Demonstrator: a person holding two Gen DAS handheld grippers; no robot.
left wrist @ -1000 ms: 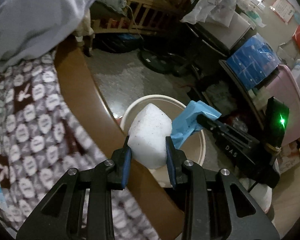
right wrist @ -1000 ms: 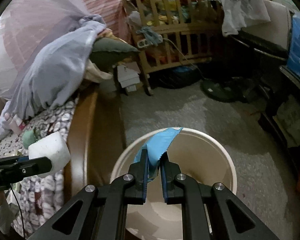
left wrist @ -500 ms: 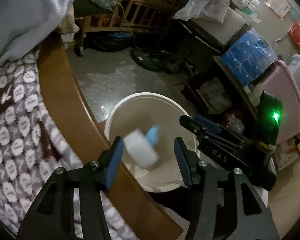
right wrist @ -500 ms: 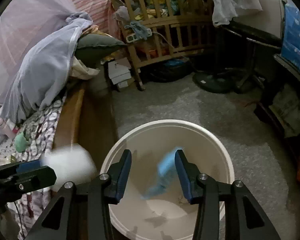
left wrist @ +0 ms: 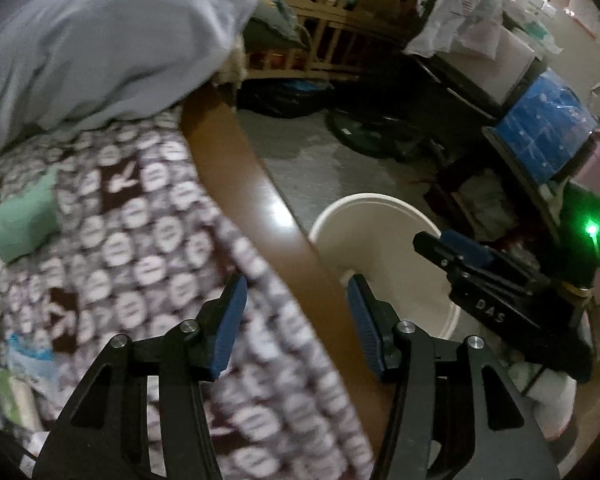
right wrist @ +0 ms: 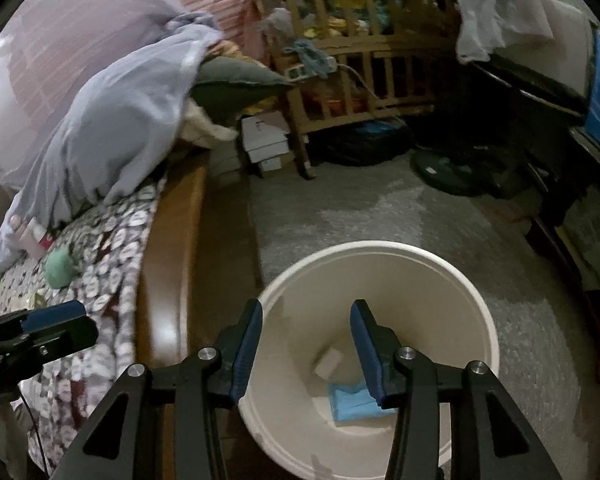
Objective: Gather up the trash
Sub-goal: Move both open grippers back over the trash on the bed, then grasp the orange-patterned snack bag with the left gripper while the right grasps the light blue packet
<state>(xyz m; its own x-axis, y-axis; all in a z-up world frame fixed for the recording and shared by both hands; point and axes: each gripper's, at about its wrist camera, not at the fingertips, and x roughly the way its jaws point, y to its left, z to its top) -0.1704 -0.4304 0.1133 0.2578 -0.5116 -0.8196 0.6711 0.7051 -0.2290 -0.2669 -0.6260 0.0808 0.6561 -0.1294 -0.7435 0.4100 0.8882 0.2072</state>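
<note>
Trash is seen at the bottom of the cream bucket (right wrist: 480, 308), which stands on the grey floor (right wrist: 340, 216) just beside the wooden bed frame (right wrist: 172, 248): a white foam block (right wrist: 329, 362) lies next to a blue wrapper (right wrist: 350, 400), the two close together, though whether they touch cannot be told. The right hand-held gripper (right wrist: 306, 344) is held above the bucket's mouth with its jaws partly spread and nothing between the blue pads. The left hand-held gripper (left wrist: 296, 320) is also partly spread and empty; it is pointed down over the bed's edge, where the brown-and-white patterned blanket (left wrist: 140, 240) meets the frame. A green object (left wrist: 24, 220) rests on the blanket, and more litter, blurred, is visible at the left margin of the left wrist view. A pale blue cloth (right wrist: 120, 120) is heaped at the head of the bed, and a wooden crib (right wrist: 360, 60) stands beyond the floor.
</note>
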